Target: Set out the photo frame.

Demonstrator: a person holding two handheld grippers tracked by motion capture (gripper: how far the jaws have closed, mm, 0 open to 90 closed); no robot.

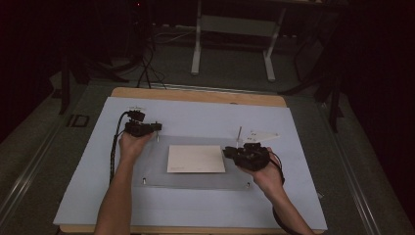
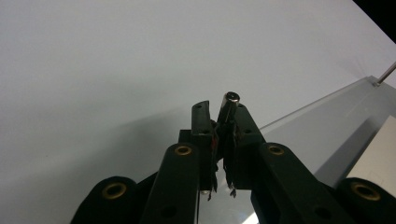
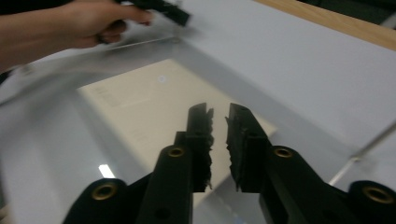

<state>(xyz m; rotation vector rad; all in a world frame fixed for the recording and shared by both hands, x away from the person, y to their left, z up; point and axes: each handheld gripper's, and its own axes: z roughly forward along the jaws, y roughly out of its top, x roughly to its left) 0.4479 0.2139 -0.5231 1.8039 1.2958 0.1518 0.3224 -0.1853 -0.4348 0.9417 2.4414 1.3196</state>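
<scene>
A clear acrylic plate (image 1: 195, 178) lies on the pale sheet, with a cream card (image 1: 195, 158) at its middle. My left gripper (image 1: 155, 128) sits at the plate's far left corner, shut on a short metal pin (image 2: 230, 99) that stands between its jaws (image 2: 219, 109). My right gripper (image 1: 229, 152) hovers over the plate's right part, beside the card. Its jaws (image 3: 219, 112) stand a narrow gap apart with nothing between them, aimed across the card (image 3: 140, 107) toward the left hand (image 3: 93, 23). A thin metal post (image 1: 239, 134) rises at the plate's far right corner.
Small metal studs mark the plate's front corners (image 1: 144, 180) (image 1: 248, 184). The pale sheet (image 1: 195, 112) covers a wooden table whose edge (image 1: 195, 94) shows at the back. A white desk frame (image 1: 235, 29) stands on the dark floor beyond.
</scene>
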